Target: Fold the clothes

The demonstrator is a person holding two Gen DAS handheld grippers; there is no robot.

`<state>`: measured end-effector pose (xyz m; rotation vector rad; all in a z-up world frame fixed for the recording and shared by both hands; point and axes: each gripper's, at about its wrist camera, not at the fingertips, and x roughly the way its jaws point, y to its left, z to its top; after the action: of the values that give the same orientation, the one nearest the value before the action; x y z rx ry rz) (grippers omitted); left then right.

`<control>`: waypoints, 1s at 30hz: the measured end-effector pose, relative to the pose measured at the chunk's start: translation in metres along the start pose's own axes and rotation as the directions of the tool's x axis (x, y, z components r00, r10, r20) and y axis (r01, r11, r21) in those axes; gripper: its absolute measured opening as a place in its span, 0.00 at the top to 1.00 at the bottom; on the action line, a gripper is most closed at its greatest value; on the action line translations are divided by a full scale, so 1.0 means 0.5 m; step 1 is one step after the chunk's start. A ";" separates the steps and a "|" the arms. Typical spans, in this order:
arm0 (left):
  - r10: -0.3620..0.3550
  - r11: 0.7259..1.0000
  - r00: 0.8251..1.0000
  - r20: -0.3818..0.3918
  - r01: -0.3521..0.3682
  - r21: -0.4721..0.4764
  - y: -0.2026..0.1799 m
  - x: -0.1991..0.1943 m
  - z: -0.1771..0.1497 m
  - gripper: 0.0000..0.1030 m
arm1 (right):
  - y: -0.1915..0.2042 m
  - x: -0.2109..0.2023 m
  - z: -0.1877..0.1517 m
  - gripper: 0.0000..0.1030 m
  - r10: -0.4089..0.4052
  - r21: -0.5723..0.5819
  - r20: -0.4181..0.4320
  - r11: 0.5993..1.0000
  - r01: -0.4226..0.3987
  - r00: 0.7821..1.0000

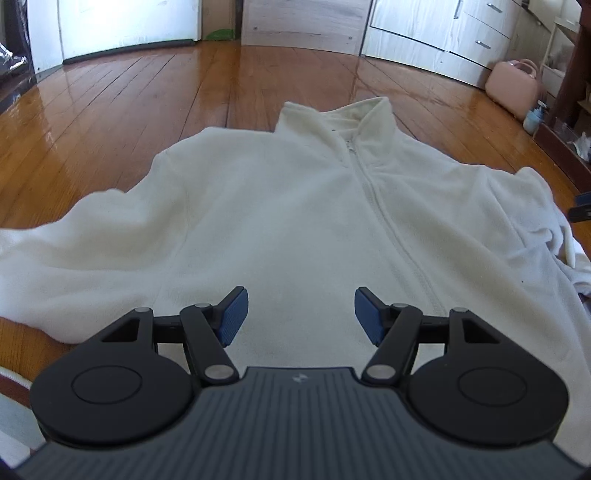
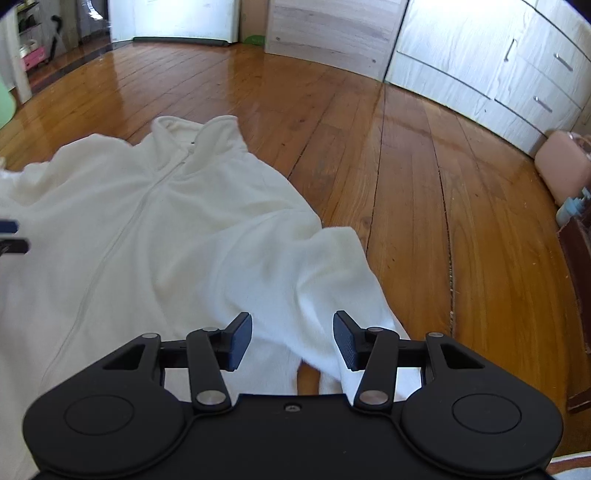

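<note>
Left wrist view, left side: a white door point(image 1: 129, 26) stands at the far wall, with glossy wooden floor point(image 1: 129, 110) in front of it. The left sleeve point(image 1: 74, 254) of a white fleece jacket point(image 1: 277, 206) lies spread toward the left edge of the frame. The jacket lies flat on the floor, front up, zip point(image 1: 373, 195) closed, collar point(image 1: 332, 114) at the far end and standing slightly. The left claw point(image 1: 301, 317) is above the lower front panel, left of the zip; its blue pads point(image 1: 233, 317) stand apart with nothing between them, so it is open. Whether the pads touch the cloth cannot be told. To the right, pale cabinets with drawers point(image 1: 443, 40) line the wall, and a pink case point(image 1: 513, 86) sits on the floor near them. The right sleeve is bunched at the frame's right edge.

Right wrist view: the jacket fills the left half, collar far, zip running down toward the near left. The right sleeve point(image 2: 332, 273) lies alongside the body, its cuff end under the right claw point(image 2: 293, 341). That claw is open, pads apart, gripping nothing; sleeve cloth and a patch of floor show in the gap. Bare floor lies to the right.
</note>
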<state>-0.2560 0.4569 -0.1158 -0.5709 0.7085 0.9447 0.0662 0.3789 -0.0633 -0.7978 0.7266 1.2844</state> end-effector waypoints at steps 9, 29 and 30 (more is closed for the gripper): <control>0.037 0.999 0.999 -0.017 -0.037 0.007 0.034 0.004 -0.013 0.38 | 0.039 0.161 0.047 0.90 -0.183 -0.067 -0.162 0.982 0.174 0.970; 0.242 0.966 0.970 0.014 -0.240 -0.097 0.164 -0.001 0.003 0.38 | -0.077 0.167 0.047 1.00 -0.568 0.039 0.021 0.823 0.567 0.823; 0.252 0.961 0.968 0.012 -0.249 -0.121 0.176 -0.004 0.004 0.38 | -0.093 0.161 0.048 1.00 -0.543 0.084 0.004 0.837 0.540 0.840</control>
<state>-0.3330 0.4992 -0.1245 -0.5801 0.7140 1.2350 0.1245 0.4371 -0.1125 -0.8422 0.4731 0.7432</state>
